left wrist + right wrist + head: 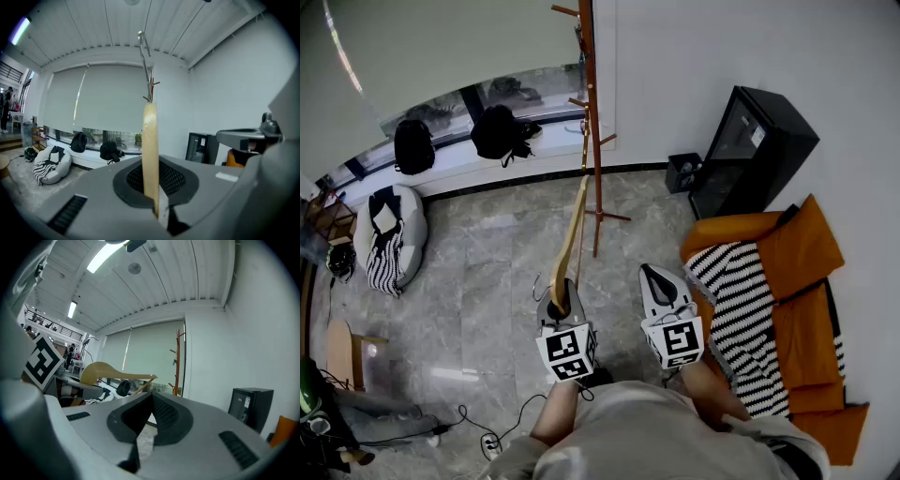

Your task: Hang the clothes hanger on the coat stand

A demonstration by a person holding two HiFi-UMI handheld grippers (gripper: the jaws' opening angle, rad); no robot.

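Head view: grey marble-tile floor [487,272], orange sofa with a striped throw [797,272] on the right, black backpacks [499,131] on the window ledge. The left tool [562,302] pinches the pale wooden clothes hanger [570,234], with its hook up beside the reddish wooden coat stand [593,141].

Left gripper view: hanger clamped dead centre, white roller blind [98,101] behind.

Right gripper view: right tool [151,401] pressed together, empty.

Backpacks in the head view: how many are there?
2. The left backpack and the right backpack both sit on the window ledge, the right one nearer the coat stand. Others may be hidden beyond the frame.
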